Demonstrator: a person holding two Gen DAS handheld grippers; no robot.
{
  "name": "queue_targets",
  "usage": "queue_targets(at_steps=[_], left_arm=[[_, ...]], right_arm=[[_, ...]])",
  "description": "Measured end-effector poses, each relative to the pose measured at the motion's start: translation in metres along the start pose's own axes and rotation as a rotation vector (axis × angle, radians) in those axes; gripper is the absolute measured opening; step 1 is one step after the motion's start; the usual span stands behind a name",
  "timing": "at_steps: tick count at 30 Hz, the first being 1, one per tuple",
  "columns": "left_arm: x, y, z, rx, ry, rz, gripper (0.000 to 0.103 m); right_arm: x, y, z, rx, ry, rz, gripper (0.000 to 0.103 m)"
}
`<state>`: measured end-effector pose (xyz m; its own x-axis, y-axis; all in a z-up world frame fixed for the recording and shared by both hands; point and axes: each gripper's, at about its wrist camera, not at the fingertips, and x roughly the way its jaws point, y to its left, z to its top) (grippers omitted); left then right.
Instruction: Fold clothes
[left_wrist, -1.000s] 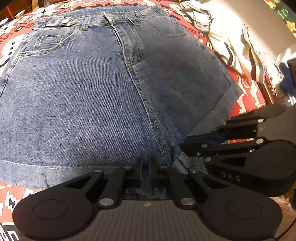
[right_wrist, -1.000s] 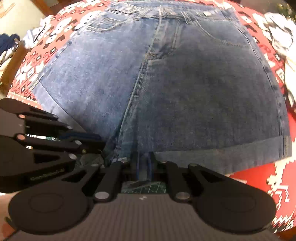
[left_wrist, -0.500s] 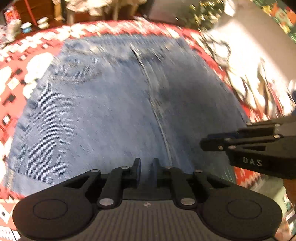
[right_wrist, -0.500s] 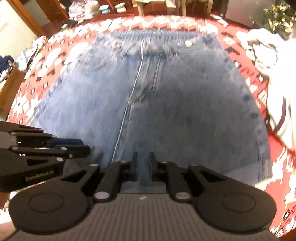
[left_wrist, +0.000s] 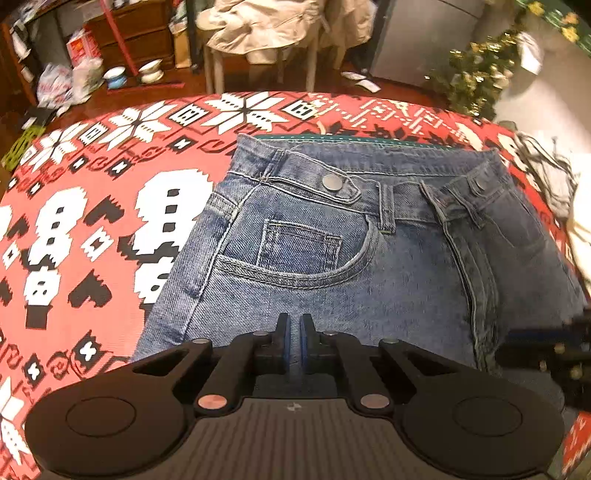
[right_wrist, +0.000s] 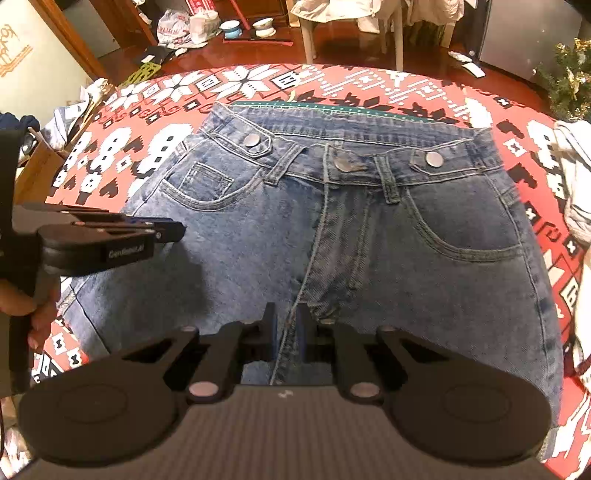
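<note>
The denim shorts lie flat on the red patterned tabletop, waistband far. Both grippers have released the near hem and lifted clear. Left gripper has just narrowed, empty; right gripper nearly closed, empty. The fold remains undone.

Ahead of the tools we list: a reddish-brown polished floor; a wooden chest of drawers, far left; a white chair draped with pale clothing; a grey cabinet; bowls and plastic bags on the floor; tinsel-hung greenery, far right. Warm indoor light.
</note>
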<state>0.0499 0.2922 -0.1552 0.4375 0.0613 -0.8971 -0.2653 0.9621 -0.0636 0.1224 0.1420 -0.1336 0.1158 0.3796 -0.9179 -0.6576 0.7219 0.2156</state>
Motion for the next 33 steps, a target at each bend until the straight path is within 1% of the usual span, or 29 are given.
queue_targets(at_steps=[4,5,9,11,15,17,18,19,20,22,24,27,29,33], left_arm=[[-0.007,0.004,-0.015,0.022,0.032,0.026,0.008],[-0.009,0.006,-0.017,0.017,0.038,0.028,0.009],[-0.017,0.018,-0.023,-0.027,0.049,0.05,0.009],[-0.02,0.023,-0.019,-0.051,0.028,0.044,0.009],[-0.016,0.028,-0.001,-0.072,-0.015,0.027,0.009],[-0.006,0.03,0.007,-0.066,-0.008,0.043,0.009],[-0.002,0.033,0.008,-0.068,0.004,0.056,0.012],[0.0,0.037,0.006,-0.085,0.001,0.055,0.015],[0.001,0.041,0.004,-0.104,-0.003,0.052,0.016],[-0.003,0.048,-0.003,-0.141,0.005,0.055,0.016],[-0.008,0.051,-0.01,-0.153,0.01,0.065,0.014],[-0.015,0.06,-0.012,-0.211,0.004,0.045,0.014],[-0.015,0.067,-0.005,-0.245,-0.018,0.039,0.014],[-0.001,0.079,0.012,-0.307,-0.039,0.003,0.013]], right_arm=[[0.008,0.004,0.003,-0.013,0.025,0.001,0.012],[0.009,0.004,0.004,-0.015,0.029,0.002,0.012],[0.014,0.008,0.014,-0.03,0.025,0.005,0.012],[0.018,0.012,0.021,-0.049,0.017,0.018,0.012],[0.022,0.017,0.03,-0.038,0.01,0.026,0.012],[0.023,0.019,0.031,-0.037,0.014,0.022,0.012],[0.024,0.02,0.032,-0.037,0.016,0.021,0.014],[0.024,0.022,0.032,-0.042,0.02,0.02,0.019],[0.024,0.022,0.032,-0.048,0.023,0.02,0.02],[0.024,0.022,0.03,-0.055,0.029,0.017,0.02],[0.024,0.02,0.029,-0.056,0.035,0.013,0.02],[0.027,0.016,0.026,-0.051,0.045,0.007,0.02],[0.028,0.014,0.025,-0.05,0.051,0.001,0.02],[0.03,0.011,0.023,-0.048,0.06,-0.009,0.021]])
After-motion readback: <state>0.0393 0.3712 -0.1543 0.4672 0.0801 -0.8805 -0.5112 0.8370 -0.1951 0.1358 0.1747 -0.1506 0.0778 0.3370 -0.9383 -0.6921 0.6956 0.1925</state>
